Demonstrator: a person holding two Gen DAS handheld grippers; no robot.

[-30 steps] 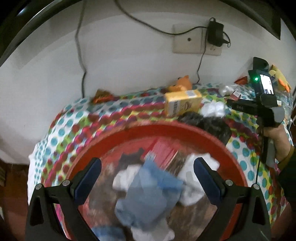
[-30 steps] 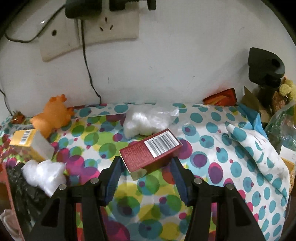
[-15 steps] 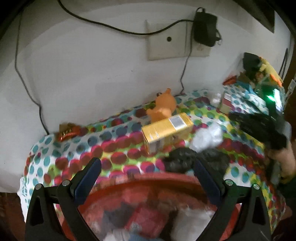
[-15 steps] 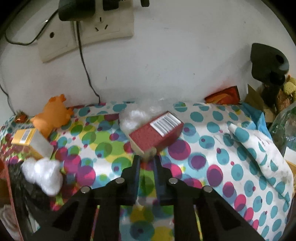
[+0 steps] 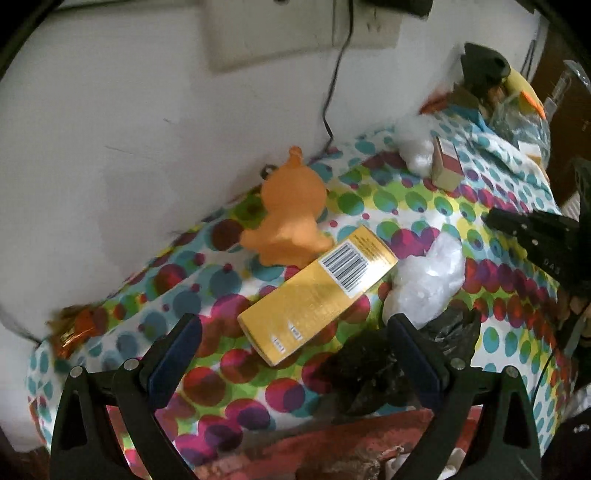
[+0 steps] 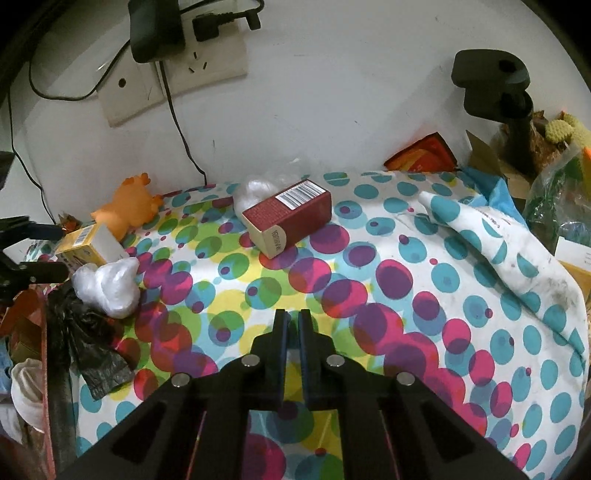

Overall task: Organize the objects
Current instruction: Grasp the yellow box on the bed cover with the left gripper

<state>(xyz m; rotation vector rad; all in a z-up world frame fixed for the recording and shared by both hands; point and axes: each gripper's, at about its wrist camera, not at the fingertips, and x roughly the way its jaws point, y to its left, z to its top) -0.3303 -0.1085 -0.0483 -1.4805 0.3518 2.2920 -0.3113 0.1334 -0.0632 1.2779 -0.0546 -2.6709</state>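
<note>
Right wrist: red box [image 6: 291, 218] lies beyond closed, empty right hand-held gripper [image 6: 292, 321].

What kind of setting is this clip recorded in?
Most likely a room in a home: a small table under a polka-dot cloth pushed against a white wall with a socket plate and plugged-in charger, cluttered with household odds like an orange toy and small cartons.

Below the left gripper [image 5: 293, 356], the red basin [image 5: 332, 454] is cut off by the frame edge, its contents a blur. Ahead of it, the yellow box [image 5: 317, 291] covers the orange toy's [image 5: 286, 218] base, and its small print is unreadable. To the left of the right gripper [image 6: 291, 328], the black bag [image 6: 88, 332] hides under 1 white plastic wad [image 6: 107, 284].
</note>
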